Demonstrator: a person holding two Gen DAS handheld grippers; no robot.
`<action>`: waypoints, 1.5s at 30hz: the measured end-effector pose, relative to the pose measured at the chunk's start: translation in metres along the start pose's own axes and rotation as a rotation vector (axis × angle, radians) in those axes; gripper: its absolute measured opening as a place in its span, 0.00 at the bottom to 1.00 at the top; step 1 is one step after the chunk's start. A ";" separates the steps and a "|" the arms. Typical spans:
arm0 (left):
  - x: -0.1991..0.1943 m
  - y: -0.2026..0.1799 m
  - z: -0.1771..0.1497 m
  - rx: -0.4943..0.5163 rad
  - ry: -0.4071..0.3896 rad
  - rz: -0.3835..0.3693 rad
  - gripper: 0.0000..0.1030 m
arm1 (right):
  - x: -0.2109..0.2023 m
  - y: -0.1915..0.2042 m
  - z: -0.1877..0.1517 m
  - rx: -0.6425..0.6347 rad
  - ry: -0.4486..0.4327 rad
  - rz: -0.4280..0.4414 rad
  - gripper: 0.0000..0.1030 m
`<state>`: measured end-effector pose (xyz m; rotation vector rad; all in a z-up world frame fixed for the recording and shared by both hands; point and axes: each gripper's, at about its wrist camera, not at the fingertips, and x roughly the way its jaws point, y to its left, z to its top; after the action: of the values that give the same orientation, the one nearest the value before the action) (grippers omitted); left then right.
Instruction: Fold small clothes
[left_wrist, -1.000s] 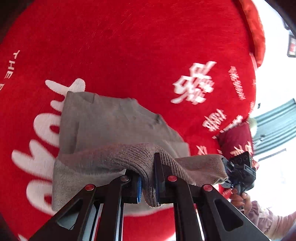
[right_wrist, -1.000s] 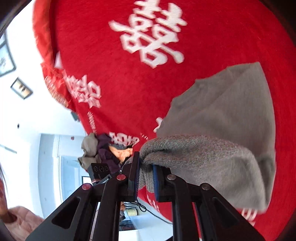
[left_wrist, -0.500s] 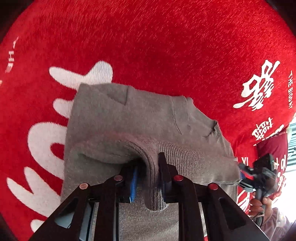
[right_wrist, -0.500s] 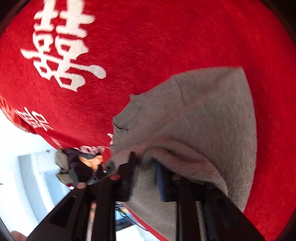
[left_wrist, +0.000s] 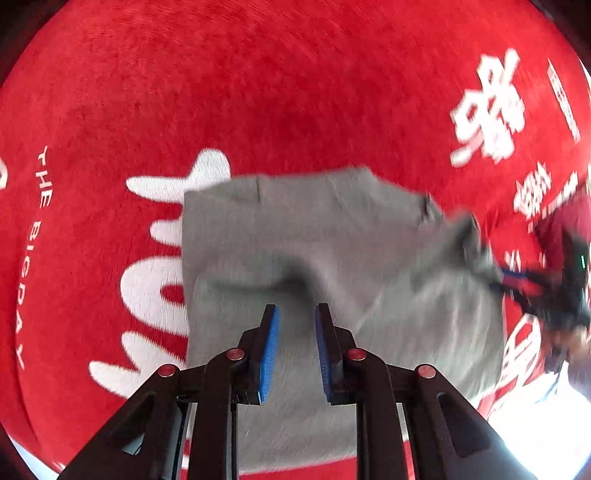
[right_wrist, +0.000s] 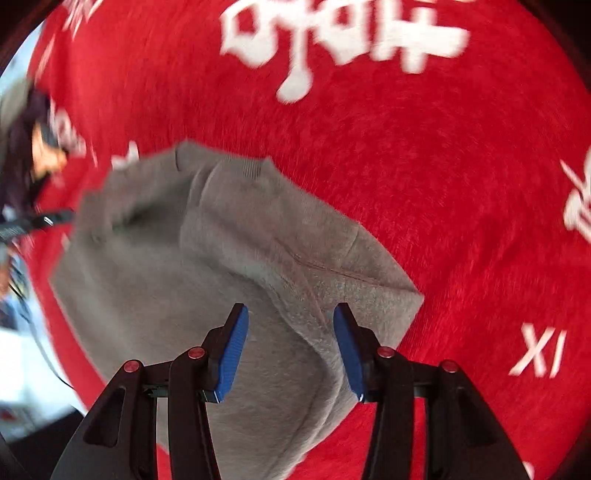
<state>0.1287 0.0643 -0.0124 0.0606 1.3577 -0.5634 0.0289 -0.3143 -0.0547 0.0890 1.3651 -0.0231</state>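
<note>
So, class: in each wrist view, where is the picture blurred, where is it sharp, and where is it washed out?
Left wrist view: the left gripper is sharp, the grey sweater softly smeared, the right gripper streaked, the lower right corner blown white. Right wrist view: the right gripper is crisp, the red blanket lettering smeared, the left edge pale.

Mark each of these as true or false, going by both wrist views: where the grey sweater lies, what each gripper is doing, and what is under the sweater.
1. The grey sweater lies folded on a red blanket with white lettering. True.
2. The left gripper is clamped on a fold of the sweater. False: its blue pads stand apart, above the knit, with nothing pinched.
3. The right gripper is open. True: its jaws have just been opening, with the sweater below them.
4. The blanket is plain blue. False: it is red with white characters.
5. The sweater hangs in the air between both grippers. False: it rests on the blanket.
</note>
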 end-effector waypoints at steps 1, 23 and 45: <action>0.004 -0.002 -0.007 0.035 0.031 0.014 0.21 | 0.006 0.003 0.002 -0.029 0.008 -0.023 0.51; 0.053 0.013 0.080 -0.114 -0.064 0.175 0.21 | 0.044 -0.088 0.021 0.532 -0.025 0.227 0.08; -0.028 0.021 -0.046 -0.143 0.009 0.156 0.96 | -0.023 -0.002 -0.071 0.524 0.054 0.506 0.50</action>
<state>0.0932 0.1084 -0.0028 0.0522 1.3853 -0.3343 -0.0451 -0.3117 -0.0463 0.8766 1.3293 0.0476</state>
